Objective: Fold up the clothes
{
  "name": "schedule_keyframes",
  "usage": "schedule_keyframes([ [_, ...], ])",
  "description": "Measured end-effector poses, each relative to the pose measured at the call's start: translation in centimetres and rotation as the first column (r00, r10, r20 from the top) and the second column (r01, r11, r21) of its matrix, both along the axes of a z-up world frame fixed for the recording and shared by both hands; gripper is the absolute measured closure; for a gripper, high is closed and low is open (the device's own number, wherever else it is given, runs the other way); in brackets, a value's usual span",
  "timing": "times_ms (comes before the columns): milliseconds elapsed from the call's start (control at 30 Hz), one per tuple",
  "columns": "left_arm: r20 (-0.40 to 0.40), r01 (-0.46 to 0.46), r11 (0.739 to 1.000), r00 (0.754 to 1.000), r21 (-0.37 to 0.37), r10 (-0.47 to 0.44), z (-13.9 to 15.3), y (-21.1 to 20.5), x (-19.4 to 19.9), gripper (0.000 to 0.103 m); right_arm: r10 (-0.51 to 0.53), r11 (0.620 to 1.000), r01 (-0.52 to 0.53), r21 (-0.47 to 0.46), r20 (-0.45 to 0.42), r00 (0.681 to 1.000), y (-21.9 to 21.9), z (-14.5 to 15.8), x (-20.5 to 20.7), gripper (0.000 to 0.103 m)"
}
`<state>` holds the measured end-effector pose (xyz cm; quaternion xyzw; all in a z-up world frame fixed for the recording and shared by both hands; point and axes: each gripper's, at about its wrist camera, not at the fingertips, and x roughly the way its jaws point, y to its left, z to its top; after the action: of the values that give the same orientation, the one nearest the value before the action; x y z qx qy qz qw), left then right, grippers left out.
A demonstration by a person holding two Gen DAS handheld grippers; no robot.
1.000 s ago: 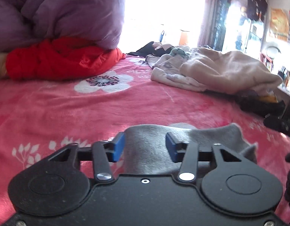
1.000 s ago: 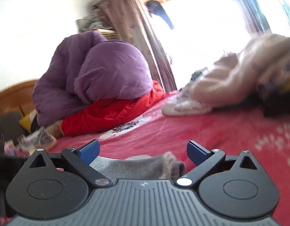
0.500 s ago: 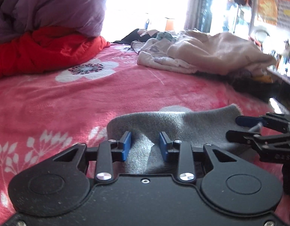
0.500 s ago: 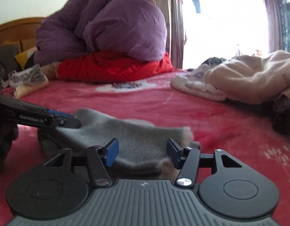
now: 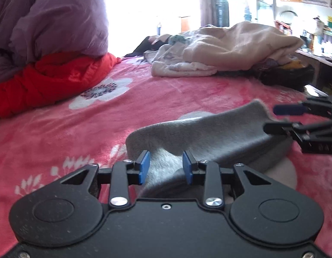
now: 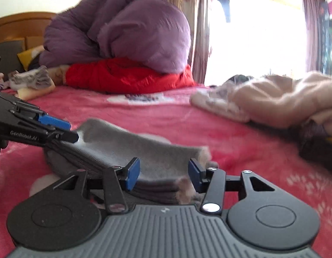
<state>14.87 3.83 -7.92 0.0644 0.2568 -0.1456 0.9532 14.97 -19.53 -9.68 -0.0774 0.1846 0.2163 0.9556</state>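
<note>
Left wrist view: the soft grey knit garment lies on the pink floral fleece blanket, one end bunched between the left gripper pads, which pinch it.

Right wrist view: the right gripper is closing around the other end, pads apparently not yet touching.

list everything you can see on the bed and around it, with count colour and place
bedspread: one, pink with white flowers, covers the bed
sock: one, grey, near middle of the bed, between both tongs
quilt: one, purple, piled at the head end
red bedding: one, red, under the quilt
clothes pile: one heap, cream and white over dark items, far side by the window
curtain: one, brown, beside the bright window
headboard: one, wooden, behind the quilt
left tongs: black with blue pads, sock fabric between them
right tongs: black with blue pads, closing around the sock's open end
</note>
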Motion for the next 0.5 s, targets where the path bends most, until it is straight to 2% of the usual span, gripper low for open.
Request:
schedule_keyframes([
  [67,-0.020,0.016,1.000,1.000,0.001,-0.016,-0.6,-0.1,-0.2,0.072,-0.027,0.999,0.026,-0.020,-0.069,0.997,-0.4,-0.7,0.8,0.053],
  [100,-0.042,0.012,1.000,0.999,-0.008,-0.013,-1.1,0.0,0.0,0.072,-0.042,0.999,0.040,-0.016,-0.130,0.991,-0.8,-1.3,1.6,0.051],
  [167,-0.071,0.005,1.000,0.997,-0.014,-0.006,-1.9,-0.1,0.8,0.072,-0.043,0.998,0.049,0.033,-0.173,0.984,-1.7,-1.6,2.1,0.050],
  [233,-0.047,0.039,0.998,0.998,0.046,-0.037,-2.0,-0.7,0.7,0.072,-0.038,0.999,0.039,0.003,-0.161,0.986,-1.6,-1.6,1.7,0.050],
  [267,-0.047,0.039,0.998,0.998,0.039,-0.038,-1.8,-0.6,0.6,0.072,-0.034,0.999,0.036,0.013,-0.154,0.988,-1.8,-1.4,1.4,0.049],
  [333,-0.039,0.038,0.999,0.999,-0.007,-0.038,-0.6,0.1,0.6,0.072,-0.021,1.000,0.023,0.020,-0.121,0.992,-2.0,-0.9,0.7,0.049],
  [367,-0.007,0.039,0.999,0.999,-0.036,-0.040,0.2,0.5,0.8,0.072,-0.015,1.000,0.017,0.017,-0.091,0.996,-1.9,-0.6,0.4,0.049],
  [433,0.057,0.026,0.995,0.998,-0.093,-0.020,1.3,0.8,1.9,0.072,0.005,1.000,-0.005,0.028,-0.010,1.000,-1.4,0.1,0.2,0.049],
  [500,0.066,0.023,0.990,0.998,-0.138,-0.014,1.5,0.8,3.5,0.072,0.024,1.000,-0.025,0.016,0.068,0.997,-0.2,0.6,0.8,0.047],
])
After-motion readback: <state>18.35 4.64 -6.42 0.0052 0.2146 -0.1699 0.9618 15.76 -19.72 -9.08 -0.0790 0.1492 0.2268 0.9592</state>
